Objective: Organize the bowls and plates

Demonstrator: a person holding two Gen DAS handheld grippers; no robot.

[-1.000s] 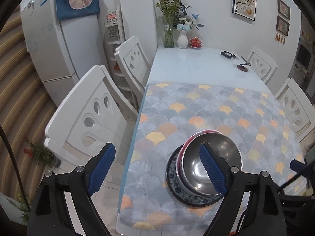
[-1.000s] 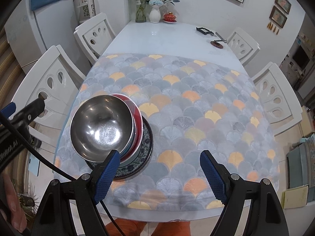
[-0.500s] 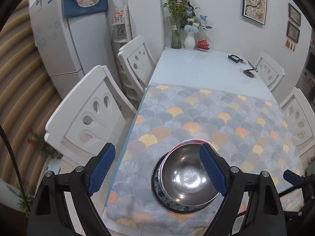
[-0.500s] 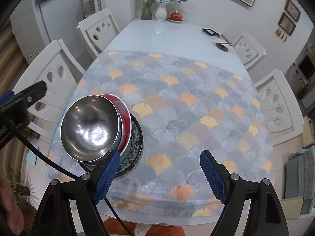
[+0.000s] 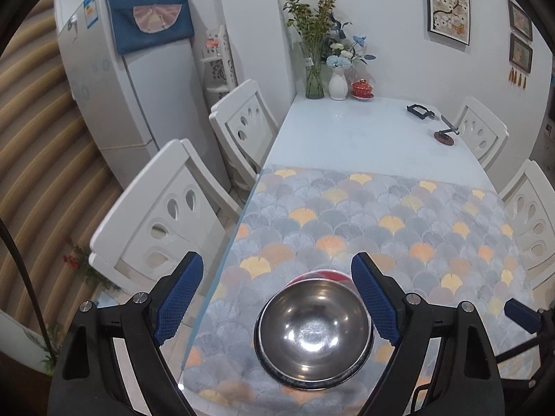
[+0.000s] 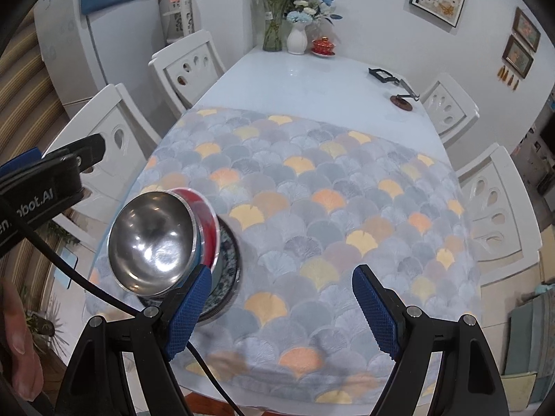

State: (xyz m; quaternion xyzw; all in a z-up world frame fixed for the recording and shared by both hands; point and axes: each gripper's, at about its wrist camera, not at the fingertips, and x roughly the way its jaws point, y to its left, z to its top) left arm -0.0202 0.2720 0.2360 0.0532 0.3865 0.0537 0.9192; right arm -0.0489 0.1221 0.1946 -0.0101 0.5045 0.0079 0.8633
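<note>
I read both claws wide and empty; the steel bowl [image 5: 314,329], stacked near-left on the bench [image 5: 350,131], sits between the left claw [image 5: 274,301] pads, so left is nearer

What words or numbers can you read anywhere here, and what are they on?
"bot.AI": white letters on the black body of the left gripper in the right wrist view; its start is cut off.
"en": a cut-off fragment on the same body.
Blue-and-white sticker on the tall white fridge: too small to read.
Framed wall pictures: no readable text.
</note>
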